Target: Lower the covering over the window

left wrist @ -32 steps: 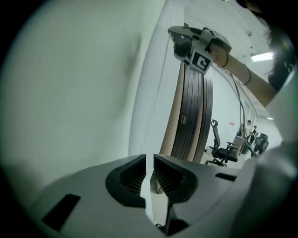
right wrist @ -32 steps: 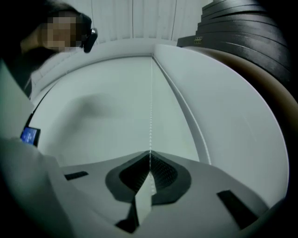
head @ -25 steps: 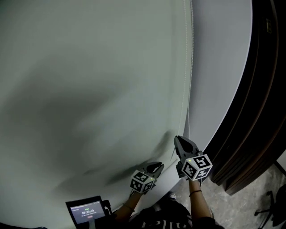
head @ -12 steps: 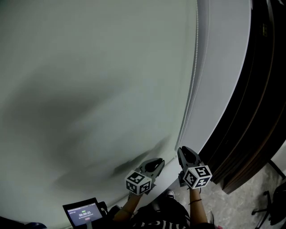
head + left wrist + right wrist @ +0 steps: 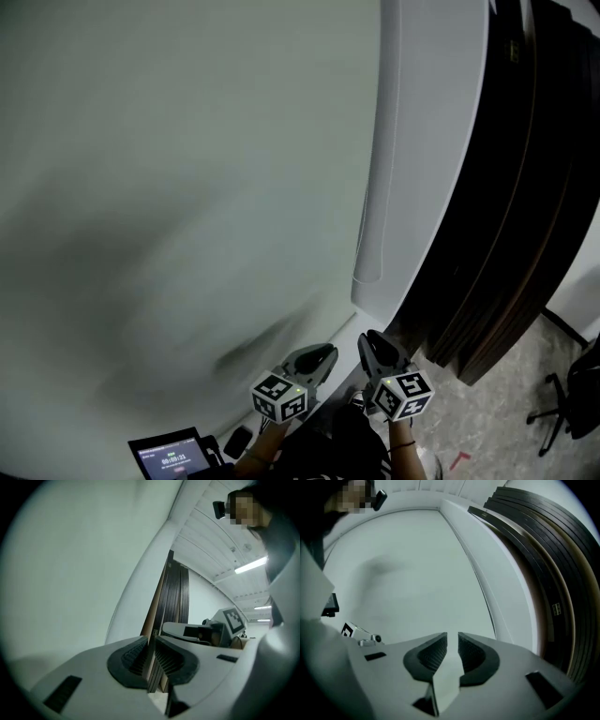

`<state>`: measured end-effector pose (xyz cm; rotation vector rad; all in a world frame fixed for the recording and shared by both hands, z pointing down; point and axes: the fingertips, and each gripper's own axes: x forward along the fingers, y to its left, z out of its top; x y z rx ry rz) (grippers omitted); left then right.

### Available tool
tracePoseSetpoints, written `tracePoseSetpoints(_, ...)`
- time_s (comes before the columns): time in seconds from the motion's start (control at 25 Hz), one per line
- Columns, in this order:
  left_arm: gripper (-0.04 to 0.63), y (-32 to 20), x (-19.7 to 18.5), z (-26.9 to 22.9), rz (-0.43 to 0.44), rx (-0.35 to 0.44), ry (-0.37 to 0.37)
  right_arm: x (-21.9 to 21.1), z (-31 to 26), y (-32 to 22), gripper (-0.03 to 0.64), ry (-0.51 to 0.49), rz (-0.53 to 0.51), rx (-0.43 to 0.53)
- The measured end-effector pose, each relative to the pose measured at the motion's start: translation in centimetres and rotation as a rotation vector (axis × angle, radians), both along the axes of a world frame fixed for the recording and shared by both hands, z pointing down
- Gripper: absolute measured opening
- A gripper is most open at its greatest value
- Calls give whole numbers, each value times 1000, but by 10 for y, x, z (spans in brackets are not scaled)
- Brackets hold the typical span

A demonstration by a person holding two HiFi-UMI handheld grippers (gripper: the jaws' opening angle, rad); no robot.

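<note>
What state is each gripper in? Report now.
Left gripper: open, nothing between the jaws.
Right gripper: open, jaws just opened, nothing between them.

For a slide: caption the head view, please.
Both empty, left gripper and right gripper, its jaws just opened, face the pale window covering.

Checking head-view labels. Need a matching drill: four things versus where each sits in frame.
1 pale grey-green fabric window covering
2 dark brown slatted wooden panels
3 small black device with lit screen
4 black office chair

a bottom right corner
b fills the left
c bottom edge, left of centre
d tall band, right

Pairs: 1-b, 2-d, 3-c, 4-a
</note>
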<state>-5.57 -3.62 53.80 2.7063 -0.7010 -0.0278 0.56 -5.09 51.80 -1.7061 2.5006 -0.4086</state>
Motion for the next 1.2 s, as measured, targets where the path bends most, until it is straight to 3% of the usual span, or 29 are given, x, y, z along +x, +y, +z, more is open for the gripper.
tracePoseSetpoints(0.2, 34, 23, 0, 0, 15, -7, -4, -10, 6, 31, 60, 33, -9, -29)
tracePoseSetpoints(0.4, 34, 35, 2, -20, 6, 5, 7, -14, -13, 47, 60, -4, -32, -23)
tracePoseSetpoints(0.72, 34, 54, 42, -60, 2, 39, -24, 27, -42, 78, 60, -14, -16, -29)
tracePoseSetpoints(0.84, 34, 77, 56, -58, 10, 36, -28, 43, -39, 102, 60, -33, -4, -40)
tracePoseSetpoints(1.0, 34, 115, 76, -50, 16, 17, -27, 63, -32, 137, 60, 12, 0, -52)
tracePoseSetpoints(1.2, 34, 189, 97, -53, 12, 24, -37, 75, -35, 206, 60, 9, -32, -39)
